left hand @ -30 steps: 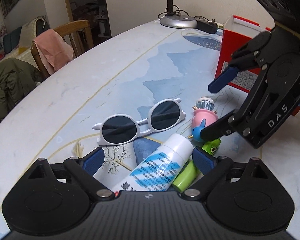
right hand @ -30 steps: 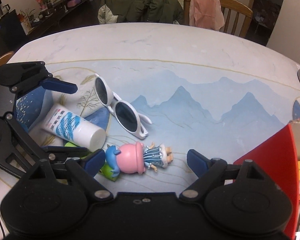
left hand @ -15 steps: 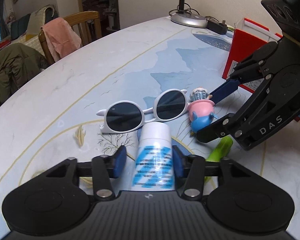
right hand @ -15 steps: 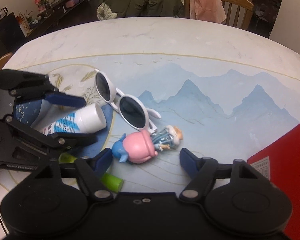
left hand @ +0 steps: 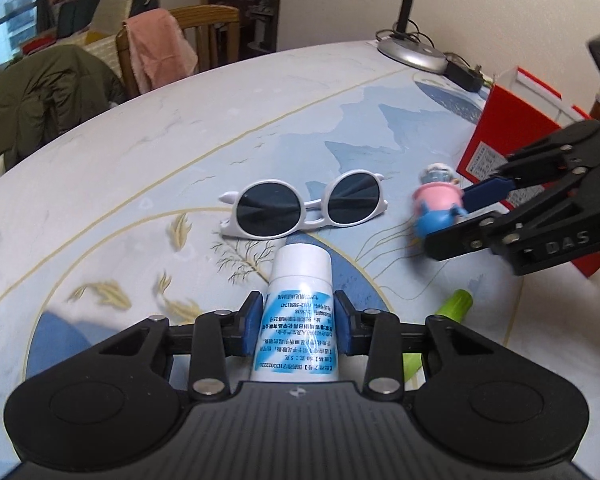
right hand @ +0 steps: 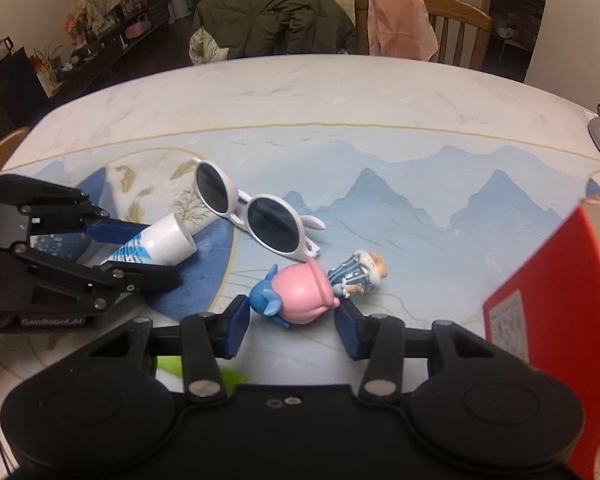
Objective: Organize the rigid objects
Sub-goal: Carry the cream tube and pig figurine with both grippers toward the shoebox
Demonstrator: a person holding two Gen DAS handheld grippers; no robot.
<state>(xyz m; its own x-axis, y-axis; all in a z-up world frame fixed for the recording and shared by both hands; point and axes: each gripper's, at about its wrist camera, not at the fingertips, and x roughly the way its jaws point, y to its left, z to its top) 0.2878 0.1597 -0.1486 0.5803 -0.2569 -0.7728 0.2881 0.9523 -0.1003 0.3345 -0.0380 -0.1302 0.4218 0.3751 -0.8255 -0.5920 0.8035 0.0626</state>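
Observation:
My left gripper [left hand: 298, 322] is shut on a white tube with a blue label [left hand: 298, 304], cap pointing away; the tube also shows in the right wrist view [right hand: 162, 242]. White sunglasses [left hand: 304, 210] lie just beyond the cap. My right gripper [right hand: 290, 320] has its blue pads on both sides of a pink and blue toy figure [right hand: 304, 294] lying on the table; the pads are at or almost at its sides. The figure also shows in the left wrist view [left hand: 436, 204]. A green marker [left hand: 454, 306] lies right of the tube.
A red box [left hand: 516, 136] stands at the right of the table, seen too in the right wrist view [right hand: 556, 292]. A desk lamp base [left hand: 412, 54] and a black plug sit at the far end. Chairs with a pink cloth [right hand: 400, 20] and a green jacket stand past the table's edge.
My left gripper closed on the tube and turned it straight. My right gripper narrowed around the toy figure, which has shifted right, away from the sunglasses.

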